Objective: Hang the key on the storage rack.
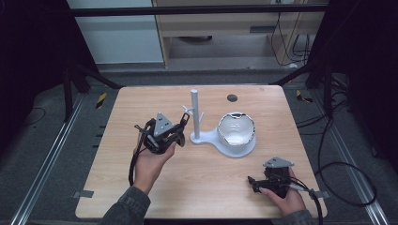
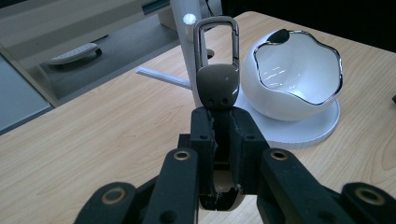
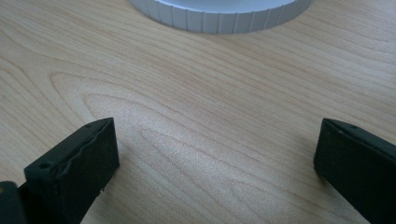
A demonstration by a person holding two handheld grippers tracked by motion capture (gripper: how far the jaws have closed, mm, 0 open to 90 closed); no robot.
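My left gripper (image 2: 225, 126) is shut on a grey-brown key fob (image 2: 217, 86) whose metal clip loop (image 2: 216, 39) points up, just in front of the white post (image 2: 186, 51) of a stand. In the high view the left gripper (image 1: 180, 124) sits left of the post (image 1: 195, 112), close to its small pegs (image 1: 187, 110). A white bowl (image 1: 237, 129) with a wavy chrome rim rests on the stand's round base (image 1: 234, 150). My right gripper (image 1: 253, 183) rests open near the table's front right; its jaws (image 3: 215, 158) stand wide apart over bare wood.
The wooden table (image 1: 141, 183) has a dark round hole cover (image 1: 232, 98) at the back. The ribbed edge of the stand's base (image 3: 219, 16) lies ahead of the right gripper. Cables (image 1: 338, 183) trail off the right side.
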